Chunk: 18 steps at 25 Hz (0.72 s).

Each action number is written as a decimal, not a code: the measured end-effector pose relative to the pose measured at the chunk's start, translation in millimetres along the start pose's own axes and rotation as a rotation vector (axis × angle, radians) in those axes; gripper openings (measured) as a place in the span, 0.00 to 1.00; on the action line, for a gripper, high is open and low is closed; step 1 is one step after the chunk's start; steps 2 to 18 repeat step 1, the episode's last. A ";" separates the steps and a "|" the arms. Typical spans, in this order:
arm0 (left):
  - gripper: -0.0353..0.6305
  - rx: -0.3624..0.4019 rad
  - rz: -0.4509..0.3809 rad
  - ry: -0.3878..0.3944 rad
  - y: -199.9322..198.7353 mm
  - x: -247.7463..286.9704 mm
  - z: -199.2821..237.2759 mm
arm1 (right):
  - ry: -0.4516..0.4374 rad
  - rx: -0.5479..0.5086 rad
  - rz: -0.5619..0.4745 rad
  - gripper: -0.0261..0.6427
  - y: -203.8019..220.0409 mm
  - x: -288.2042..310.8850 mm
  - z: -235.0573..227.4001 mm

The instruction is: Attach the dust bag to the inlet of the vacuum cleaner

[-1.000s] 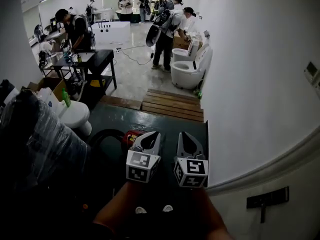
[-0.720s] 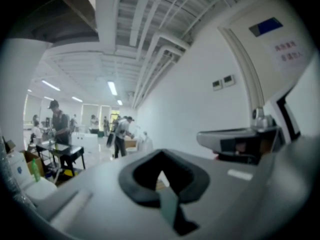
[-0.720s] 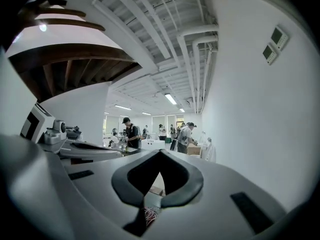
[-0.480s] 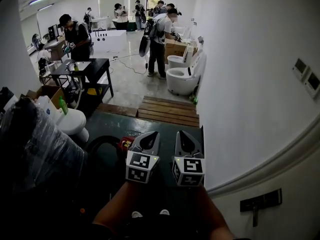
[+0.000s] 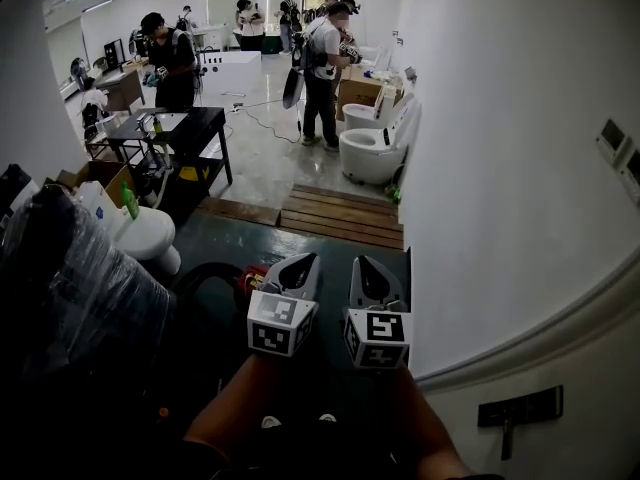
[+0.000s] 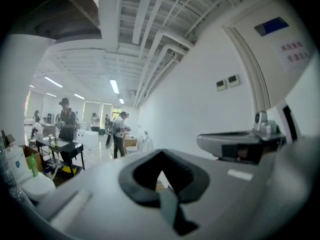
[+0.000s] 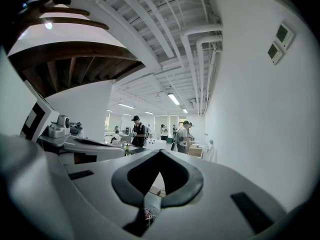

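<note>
Beside the white wall (image 5: 500, 168), on the dark floor (image 5: 320, 243), we see the vacuum cleaner (image 5: 252, 276) only in part: a red body with a black hose (image 5: 208, 265) looped to its left, just beyond the left gripper (image 5: 305, 261). We count one wooden pallet (image 5: 345, 213), three toilets (image 5: 370, 153) and two grippers. The left gripper and the right gripper (image 5: 364, 265) are both clenched on nothing. Open floor runs ahead to the pallet's near edge, between the wall and a plastic-wrapped bulk (image 5: 80, 298).
</note>
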<state>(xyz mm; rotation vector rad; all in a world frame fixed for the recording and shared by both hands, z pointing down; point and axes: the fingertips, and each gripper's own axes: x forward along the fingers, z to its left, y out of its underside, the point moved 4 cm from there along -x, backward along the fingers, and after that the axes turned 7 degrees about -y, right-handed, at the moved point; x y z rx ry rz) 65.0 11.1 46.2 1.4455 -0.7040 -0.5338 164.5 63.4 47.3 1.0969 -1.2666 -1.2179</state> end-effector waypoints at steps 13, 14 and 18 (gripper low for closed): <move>0.05 -0.009 0.005 0.002 2.2 0.9 1.9 | -0.006 -0.008 -0.003 0.03 1.4 2.0 0.8; 0.05 -0.009 0.005 0.002 2.2 0.9 1.9 | -0.006 -0.008 -0.003 0.03 1.4 2.0 0.8; 0.05 -0.009 0.005 0.002 2.2 0.9 1.9 | -0.006 -0.008 -0.003 0.03 1.4 2.0 0.8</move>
